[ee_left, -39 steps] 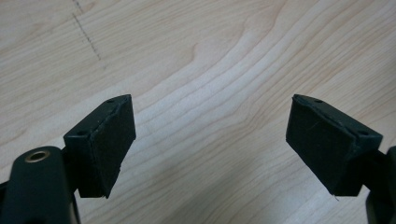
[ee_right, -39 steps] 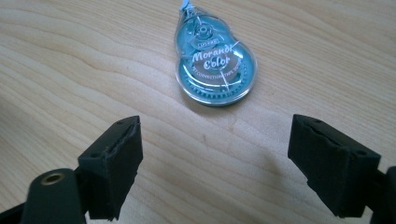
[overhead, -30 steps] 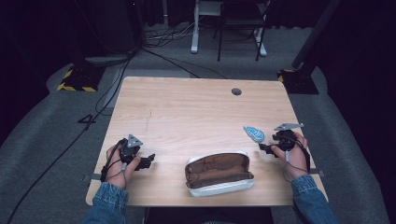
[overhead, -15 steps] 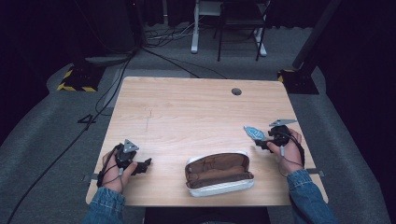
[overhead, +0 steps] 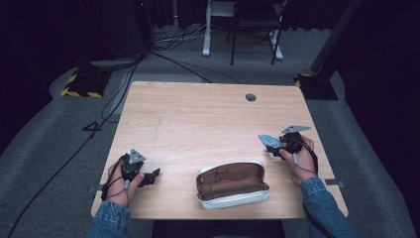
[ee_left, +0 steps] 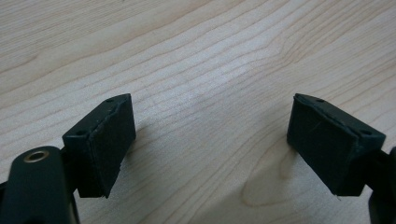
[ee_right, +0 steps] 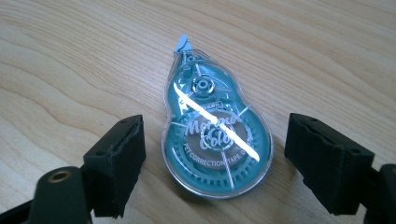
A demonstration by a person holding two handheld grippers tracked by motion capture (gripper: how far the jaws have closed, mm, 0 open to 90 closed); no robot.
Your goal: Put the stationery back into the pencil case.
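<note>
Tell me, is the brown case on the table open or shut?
Open. In the high view the case lies with its lid folded back, showing its brown lining. It looks empty inside, though that view is too small to be sure.

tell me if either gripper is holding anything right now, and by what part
Nothing is held. The right gripper has been closing around the teal correction tape dispenser lying flat, pads either side of its round body, not touching. The left gripper is open over bare table.

Correction tape [overhead: 268,139] partly hidden behind right hand-held gripper [overhead: 275,144].
</note>
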